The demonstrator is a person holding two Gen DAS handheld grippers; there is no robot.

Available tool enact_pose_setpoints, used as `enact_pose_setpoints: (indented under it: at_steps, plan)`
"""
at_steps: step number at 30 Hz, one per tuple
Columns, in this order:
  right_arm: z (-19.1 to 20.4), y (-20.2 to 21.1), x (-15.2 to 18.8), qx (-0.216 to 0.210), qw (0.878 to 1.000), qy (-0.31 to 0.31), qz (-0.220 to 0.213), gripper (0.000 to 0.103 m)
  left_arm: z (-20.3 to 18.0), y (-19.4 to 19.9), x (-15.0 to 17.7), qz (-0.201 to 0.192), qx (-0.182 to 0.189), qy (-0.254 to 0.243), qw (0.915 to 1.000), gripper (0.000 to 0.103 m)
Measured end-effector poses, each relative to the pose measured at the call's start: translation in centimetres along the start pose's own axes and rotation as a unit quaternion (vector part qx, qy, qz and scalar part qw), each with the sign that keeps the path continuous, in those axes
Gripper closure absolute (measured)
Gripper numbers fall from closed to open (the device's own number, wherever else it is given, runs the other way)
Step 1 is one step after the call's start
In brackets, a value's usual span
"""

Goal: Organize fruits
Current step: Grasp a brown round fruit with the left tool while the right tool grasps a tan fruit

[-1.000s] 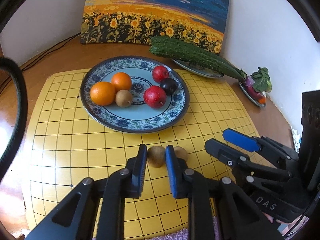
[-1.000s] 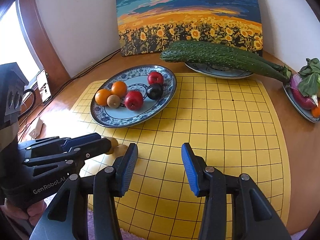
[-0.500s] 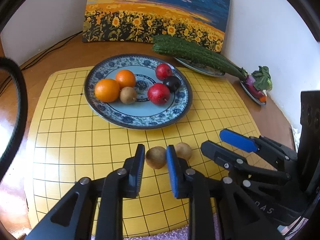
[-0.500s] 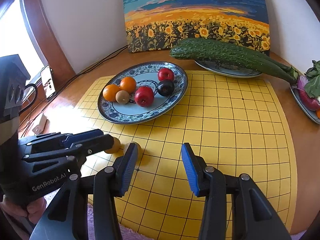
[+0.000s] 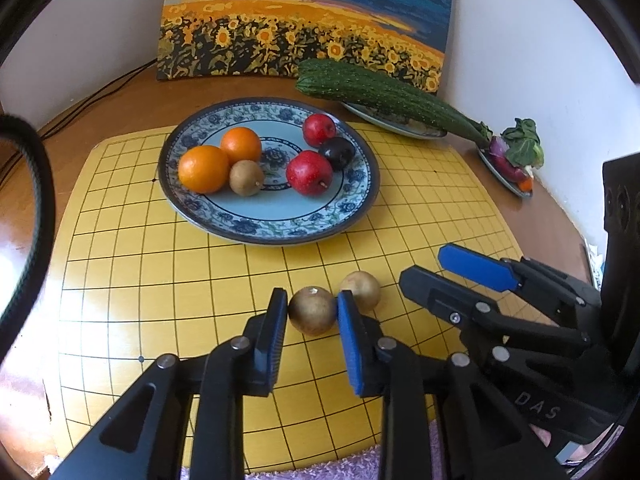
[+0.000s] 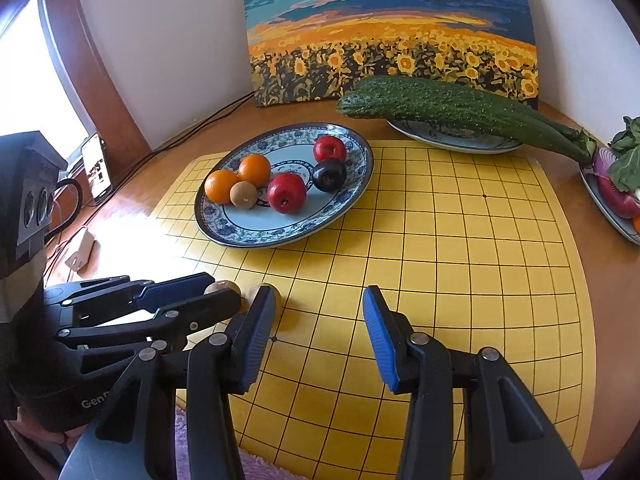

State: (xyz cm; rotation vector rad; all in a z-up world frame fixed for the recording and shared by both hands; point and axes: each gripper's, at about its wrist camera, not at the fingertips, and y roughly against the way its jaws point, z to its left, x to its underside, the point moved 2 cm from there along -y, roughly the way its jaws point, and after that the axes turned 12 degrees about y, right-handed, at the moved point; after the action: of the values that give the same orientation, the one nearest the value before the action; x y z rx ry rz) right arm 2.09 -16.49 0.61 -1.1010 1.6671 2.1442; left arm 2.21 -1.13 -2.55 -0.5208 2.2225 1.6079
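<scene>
a brown kiwi (image 5: 312, 314) is seen on the yellow grid mat (image 5: 160, 280), between the pads of the left claw (image 5: 312, 312), with a second kiwi (image 5: 362, 289) just beside it to the right. compared with a second ago, the left claw's jaws have just been opening; the black pad is touching the kiwi's left side and the blue pad its right, though whether the fruit is pressed cannot be told. the blue patterned plate (image 5: 360, 204) is now seen slightly further from the claw than before. the right claw (image 6: 316, 320) is held unchanged, jaws apart with only bare mat between them.

open mat is left on the right half of the grid in the right wrist view, up to its edge and the wooden desk (image 6: 608, 280) beyond. the two kiwis lie near the mat's front edge, well apart from the plate.

the held kiwi is nearly round; a pale end spot faces up and away, so its long axis cannot be told with certainty. on the plate are two oranges (image 5: 204, 169), a third kiwi (image 5: 246, 177), two red apples (image 5: 309, 172) and a dark plum (image 5: 339, 153). behind it a long green gourd (image 5: 384, 96) is laid across a smaller plate, in front of a sunflower painting (image 5: 304, 20).
</scene>
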Motion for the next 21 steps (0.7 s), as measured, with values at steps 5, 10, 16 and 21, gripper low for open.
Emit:
enact_pose_setpoints:
  at_steps: [5, 10, 16, 21]
  plan:
    - [0.4, -0.1, 0.0, -0.004, 1.000, 0.003, 0.000, 0.056, 0.9, 0.2, -0.2, -0.009, -0.013, 0.013, 0.9998, 0.076]
    - [1.1, -0.5, 0.0, -0.012, 1.000, 0.010, 0.003, 0.056, 2.0, 0.6, -0.4, -0.019, -0.030, 0.024, 0.9991, 0.076]
    - [2.2, -1.4, -0.1, -0.021, 0.999, 0.023, 0.011, 0.056, 2.9, 1.1, -0.7, -0.024, -0.037, 0.034, 0.9984, 0.076]
    - [2.7, -2.2, -0.2, -0.025, 0.999, 0.031, 0.018, 0.062, 3.1, 1.1, -0.7, -0.025, -0.037, 0.037, 0.9983, 0.076]
